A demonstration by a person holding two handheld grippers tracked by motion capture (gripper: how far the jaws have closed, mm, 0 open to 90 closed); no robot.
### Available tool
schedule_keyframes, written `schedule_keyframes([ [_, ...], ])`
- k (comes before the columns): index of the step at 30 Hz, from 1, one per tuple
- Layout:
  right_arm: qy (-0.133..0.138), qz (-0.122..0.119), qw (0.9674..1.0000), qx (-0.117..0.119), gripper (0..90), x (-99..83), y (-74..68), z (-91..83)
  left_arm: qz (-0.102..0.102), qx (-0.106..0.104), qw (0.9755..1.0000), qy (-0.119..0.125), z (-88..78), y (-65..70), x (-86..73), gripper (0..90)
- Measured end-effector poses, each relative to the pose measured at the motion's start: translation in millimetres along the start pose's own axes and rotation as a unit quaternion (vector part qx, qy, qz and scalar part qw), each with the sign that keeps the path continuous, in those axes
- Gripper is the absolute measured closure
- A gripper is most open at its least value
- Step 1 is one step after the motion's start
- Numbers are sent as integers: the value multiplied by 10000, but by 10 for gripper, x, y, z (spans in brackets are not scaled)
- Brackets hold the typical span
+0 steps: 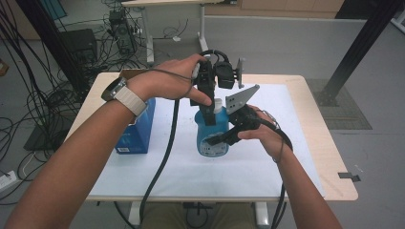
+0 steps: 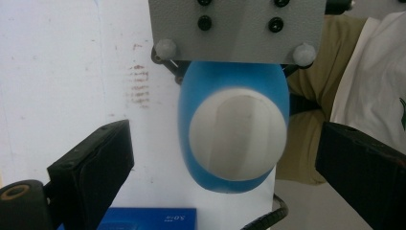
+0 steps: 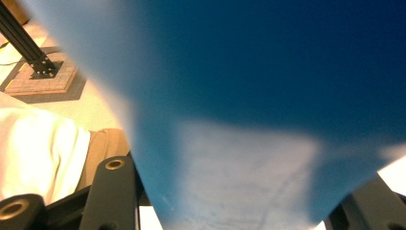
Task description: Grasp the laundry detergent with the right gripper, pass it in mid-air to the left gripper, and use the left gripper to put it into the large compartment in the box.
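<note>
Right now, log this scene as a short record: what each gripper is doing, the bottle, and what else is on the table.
right gripper: shut on the blue bottle, gripping its body
left gripper: open, jaws either side of the white cap, above it
bottle: upright on the white sheet
other item: blue box to the bottle's left

High view: above the person's side, looks forward and down on the white-topped wooden table [image 1: 267,171]; mid range.
Left gripper view: straight down onto the blue plastic bottle with round white cap [image 2: 238,136]; close.
Right gripper view: pressed against the bottle's side, blurred; very close.
Shared: bottle, centre table; blue cardboard box [image 1: 138,131] at its 9 o'clock.
</note>
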State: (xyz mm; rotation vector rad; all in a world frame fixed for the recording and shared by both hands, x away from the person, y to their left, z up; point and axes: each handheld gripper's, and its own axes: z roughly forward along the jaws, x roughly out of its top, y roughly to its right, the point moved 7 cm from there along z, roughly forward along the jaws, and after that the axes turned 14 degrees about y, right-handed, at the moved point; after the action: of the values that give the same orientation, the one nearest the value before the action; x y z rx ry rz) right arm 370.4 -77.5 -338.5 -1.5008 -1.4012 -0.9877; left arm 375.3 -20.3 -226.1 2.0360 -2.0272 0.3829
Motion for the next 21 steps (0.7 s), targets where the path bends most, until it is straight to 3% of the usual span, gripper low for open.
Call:
schedule_keyframes([
  [21,-24,-5,10000,26,440,-13,0,30,12,2,10000,48,38,-8,-17,72],
])
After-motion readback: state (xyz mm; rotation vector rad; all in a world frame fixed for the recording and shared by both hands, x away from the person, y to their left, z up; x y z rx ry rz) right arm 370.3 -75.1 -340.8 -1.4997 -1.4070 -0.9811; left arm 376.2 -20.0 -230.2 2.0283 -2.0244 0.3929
